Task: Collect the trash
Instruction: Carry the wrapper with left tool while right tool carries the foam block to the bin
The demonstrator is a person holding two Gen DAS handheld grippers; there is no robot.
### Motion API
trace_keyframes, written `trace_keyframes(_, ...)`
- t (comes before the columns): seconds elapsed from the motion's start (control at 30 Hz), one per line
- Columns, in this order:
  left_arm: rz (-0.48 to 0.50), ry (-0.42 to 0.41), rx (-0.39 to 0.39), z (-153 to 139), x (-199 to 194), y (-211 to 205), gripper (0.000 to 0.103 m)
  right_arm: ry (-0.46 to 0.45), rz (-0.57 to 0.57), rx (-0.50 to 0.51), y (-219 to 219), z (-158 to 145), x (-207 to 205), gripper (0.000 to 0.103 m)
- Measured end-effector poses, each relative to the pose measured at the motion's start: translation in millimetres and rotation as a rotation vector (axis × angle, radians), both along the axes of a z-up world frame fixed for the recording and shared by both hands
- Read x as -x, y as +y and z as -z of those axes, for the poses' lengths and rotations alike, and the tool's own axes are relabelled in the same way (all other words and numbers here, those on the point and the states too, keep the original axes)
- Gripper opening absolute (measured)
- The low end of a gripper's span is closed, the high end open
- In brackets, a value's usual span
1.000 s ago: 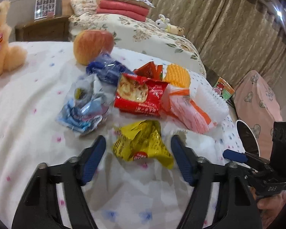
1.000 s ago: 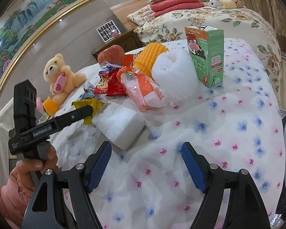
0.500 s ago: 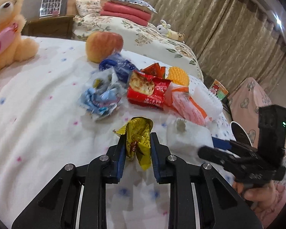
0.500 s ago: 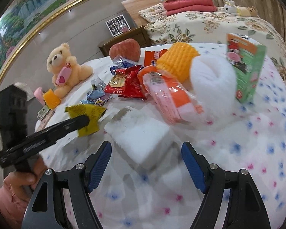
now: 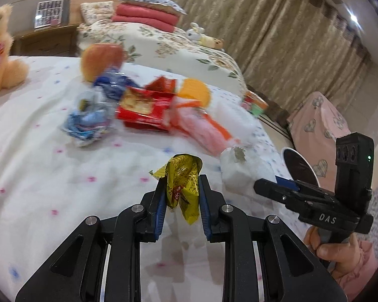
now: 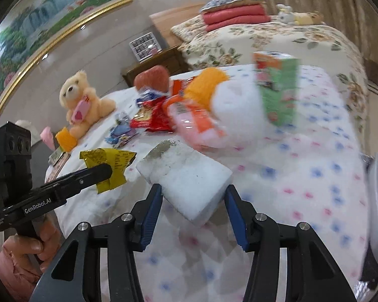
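Flowery bedding (image 6: 302,176) covers the bed under my hands. My left hand-held gripper (image 5: 180,196) squeezes a yellow wrapper (image 5: 182,183) (all crinkly) tight between its blue pads. My right hand-held gripper (image 6: 192,201) is closing around a white foam block (image 6: 186,178), which sits on the bed between its pads. More trash lies behind in a pile (image 5: 148,108).

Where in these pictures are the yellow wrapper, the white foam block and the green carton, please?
yellow wrapper (image 5: 182,185): left wrist view, crumpled middle between the pads.
white foam block (image 6: 189,178): right wrist view, top face.
green carton (image 6: 279,93): right wrist view, green front face, blurred.
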State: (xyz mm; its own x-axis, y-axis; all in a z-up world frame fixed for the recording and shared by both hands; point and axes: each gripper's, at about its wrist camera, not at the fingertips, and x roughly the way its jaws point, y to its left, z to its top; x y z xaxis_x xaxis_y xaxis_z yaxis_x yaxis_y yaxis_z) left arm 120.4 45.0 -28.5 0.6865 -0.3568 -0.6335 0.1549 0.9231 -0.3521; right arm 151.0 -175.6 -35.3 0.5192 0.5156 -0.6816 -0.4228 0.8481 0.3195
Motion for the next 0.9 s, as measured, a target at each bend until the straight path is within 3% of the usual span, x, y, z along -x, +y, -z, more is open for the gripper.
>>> trace_keyframes(0.47, 0.184, 0.001, -0.018, -5, -1, -93, 0.022, -0.009, 0.221, -0.007, -105, -7, 26, 0.052)
trace_keyframes(0.9, 0.305, -0.002, -0.055, -10, -11, -162, 0.022, -0.011, 0.346, -0.021, -170, -8, 38, 0.053)
